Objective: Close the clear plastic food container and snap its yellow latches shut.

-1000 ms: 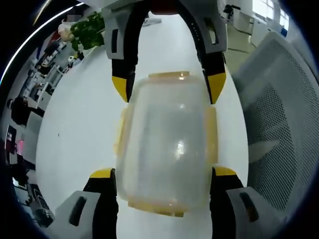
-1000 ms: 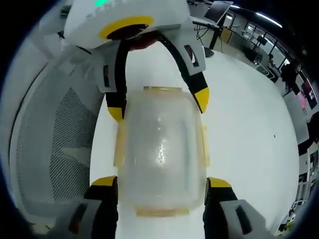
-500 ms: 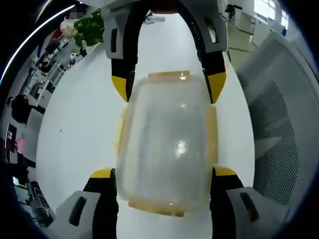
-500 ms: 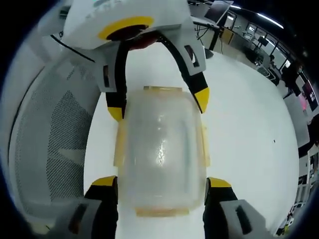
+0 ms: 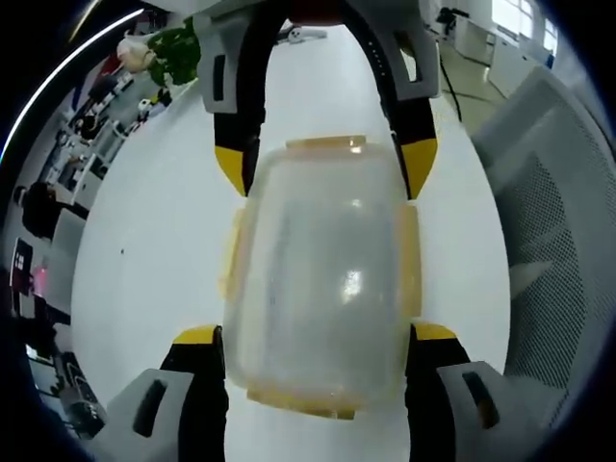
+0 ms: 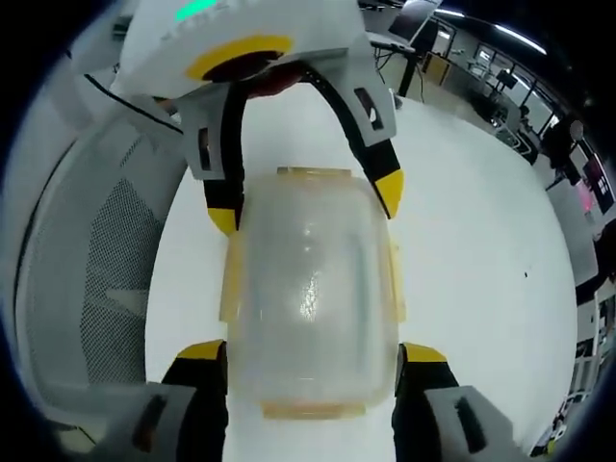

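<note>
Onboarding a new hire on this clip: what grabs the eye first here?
The clear plastic food container with yellow latches, gripped between both grippers: the left gripper clamps its near end, the right gripper the far end. Beneath is a white table, with a grey mesh chair alongside.

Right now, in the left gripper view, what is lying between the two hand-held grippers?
The clear plastic food container lies between them: the left hand-held gripper flanks its near end and the right hand-held gripper its far end.
</note>
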